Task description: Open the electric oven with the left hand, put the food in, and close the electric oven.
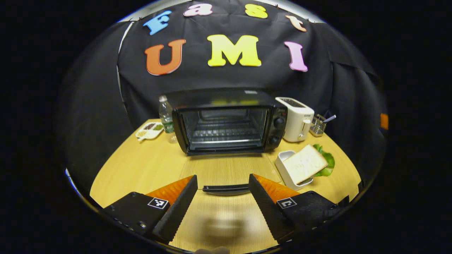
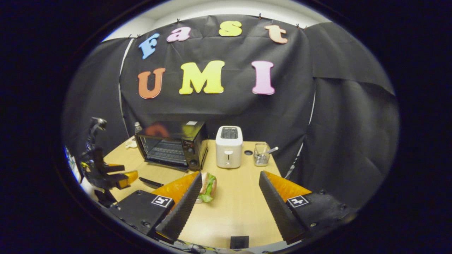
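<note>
Left gripper (image 1: 223,197): fingers standing wide apart, holding nothing, straddling the door handle (image 1: 226,189) without touching it.
Oven door (image 1: 229,171): lying folded flat on the table (image 1: 141,169), so the electric oven (image 1: 226,121) is sitting open with its rack exposed.
Food: a sandwich (image 1: 305,164), bread over lettuce, resting tilted across a white tray (image 1: 284,160) to one side of the open door, near the toaster (image 1: 296,118).
Right gripper (image 2: 227,199): fingers spread, empty, hovering back from the sandwich, which is lying just beside its left finger.
Also present: water bottle (image 1: 165,116), small dish (image 1: 150,131), utensil holder (image 1: 317,125).
Risks, as judged: the loose layers are likely sliding apart under a two-finger pinch; the tray may be dragged along; the lowered door is blocking a straight approach and could be knocked; the left gripper, waiting at the handle, could be crowding the right one's path.
</note>
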A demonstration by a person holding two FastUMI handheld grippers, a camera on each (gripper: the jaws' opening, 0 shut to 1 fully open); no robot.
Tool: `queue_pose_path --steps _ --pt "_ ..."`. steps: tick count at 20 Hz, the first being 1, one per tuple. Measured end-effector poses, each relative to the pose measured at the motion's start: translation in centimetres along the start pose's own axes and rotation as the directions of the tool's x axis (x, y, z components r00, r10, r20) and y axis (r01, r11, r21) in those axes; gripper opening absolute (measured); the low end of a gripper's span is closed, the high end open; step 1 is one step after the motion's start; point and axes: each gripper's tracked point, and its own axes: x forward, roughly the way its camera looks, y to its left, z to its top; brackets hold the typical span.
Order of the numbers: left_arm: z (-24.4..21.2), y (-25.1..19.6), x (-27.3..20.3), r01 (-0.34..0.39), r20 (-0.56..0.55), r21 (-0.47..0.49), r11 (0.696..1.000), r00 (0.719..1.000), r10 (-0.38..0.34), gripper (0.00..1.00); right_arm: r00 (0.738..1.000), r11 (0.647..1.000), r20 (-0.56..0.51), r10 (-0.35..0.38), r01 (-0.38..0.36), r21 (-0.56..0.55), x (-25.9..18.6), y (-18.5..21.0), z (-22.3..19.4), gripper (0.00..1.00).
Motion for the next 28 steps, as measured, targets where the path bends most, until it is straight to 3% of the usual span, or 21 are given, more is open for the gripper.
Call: queue_pose_path --steps 1,2,6,7,8,10,11,12,13,15,16,17,18,20,22,24,26,27,28 --pt "1.6 0.3 -1.6 -0.012 0.036 -0.01 1.0 0.999 0.012 0.95 0.999 0.999 -0.03 0.038 -0.037 0.031 1.4 0.2 -1.3 0.96" --pt "3.3 0.4 -3.0 -0.019 0.071 -0.023 1.0 0.997 0.021 0.96 0.995 0.995 -0.06 0.081 -0.077 0.065 2.9 0.5 -2.4 1.0" --pt "9.4 0.8 -8.8 -0.059 0.196 -0.053 0.997 0.978 0.068 0.95 0.959 0.964 -0.182 0.217 -0.181 0.197 8.5 1.5 -7.1 1.0" --pt "10.4 0.5 -10.0 -0.065 0.217 -0.055 0.996 0.973 0.075 0.95 0.949 0.956 -0.201 0.244 -0.201 0.215 9.8 1.9 -7.8 0.89" --pt "11.3 0.3 -11.0 -0.069 0.238 -0.06 0.996 0.968 0.082 0.95 0.937 0.944 -0.208 0.282 -0.232 0.235 11.0 2.3 -8.2 0.99" --pt "12.6 0.1 -12.8 -0.097 0.26 -0.072 0.993 0.959 0.113 0.95 0.902 0.909 -0.215 0.374 -0.31 0.279 13.0 3.8 -8.7 0.99" --pt "12.9 0.0 -13.5 -0.114 0.26 -0.08 0.99 0.957 0.131 0.95 0.886 0.894 -0.227 0.405 -0.332 0.3 14.0 4.4 -9.0 0.99" --pt "13.1 0.0 -14.0 -0.132 0.26 -0.09 0.987 0.954 0.151 0.95 0.869 0.878 -0.234 0.436 -0.352 0.325 15.2 5.0 -9.3 0.88" --pt "13.1 -0.2 -14.4 -0.147 0.255 -0.103 0.984 0.952 0.169 0.95 0.855 0.865 -0.245 0.457 -0.362 0.348 16.2 5.3 -9.5 0.99" --pt "13.2 -0.6 -15.0 -0.159 0.246 -0.123 0.98 0.952 0.185 0.95 0.825 0.835 -0.264 0.499 -0.377 0.402 17.6 6.0 -10.0 0.98" --pt "13.2 -0.6 -15.2 -0.172 0.242 -0.133 0.976 0.949 0.2 0.95 0.812 0.821 -0.271 0.517 -0.381 0.425 18.2 6.3 -10.2 0.85" --pt "13.2 -0.6 -15.4 -0.181 0.238 -0.139 0.974 0.948 0.211 0.95 0.805 0.813 -0.278 0.524 -0.377 0.443 18.7 6.3 -10.3 0.97" --pt "13.3 -0.6 -15.6 -0.192 0.234 -0.143 0.971 0.947 0.221 0.95 0.798 0.807 -0.283 0.532 -0.375 0.457 19.1 6.4 -10.3 0.94" --pt "13.3 -0.7 -15.8 -0.201 0.232 -0.139 0.97 0.945 0.229 0.95 0.786 0.777 -0.273 0.554 -0.371 0.508 19.4 6.9 -9.9 0.63" --pt "13.4 -0.6 -15.7 -0.2 0.228 -0.132 0.971 0.947 0.226 0.95 0.771 0.752 -0.272 0.575 -0.369 0.546 19.4 7.4 -9.7 0.49" --pt "13.5 -0.2 -15.4 -0.193 0.224 -0.13 0.973 0.95 0.219 0.95 0.771 0.748 -0.274 0.574 -0.359 0.558 19.1 7.6 -9.4 0.38" --pt "13.5 0.2 -15.0 -0.179 0.227 -0.128 0.976 0.952 0.204 0.95 0.79 0.762 -0.265 0.554 -0.352 0.544 18.7 7.5 -8.4 0.34" --pt "13.3 0.5 -14.6 -0.165 0.228 -0.125 0.978 0.955 0.191 0.95 0.803 0.771 -0.253 0.539 -0.35 0.533 18.2 7.5 -7.7 0.43" --pt "13.3 0.9 -14.4 -0.151 0.231 -0.124 0.981 0.957 0.177 0.95 0.817 0.776 -0.235 0.526 -0.348 0.526 17.7 7.5 -6.6 0.43"
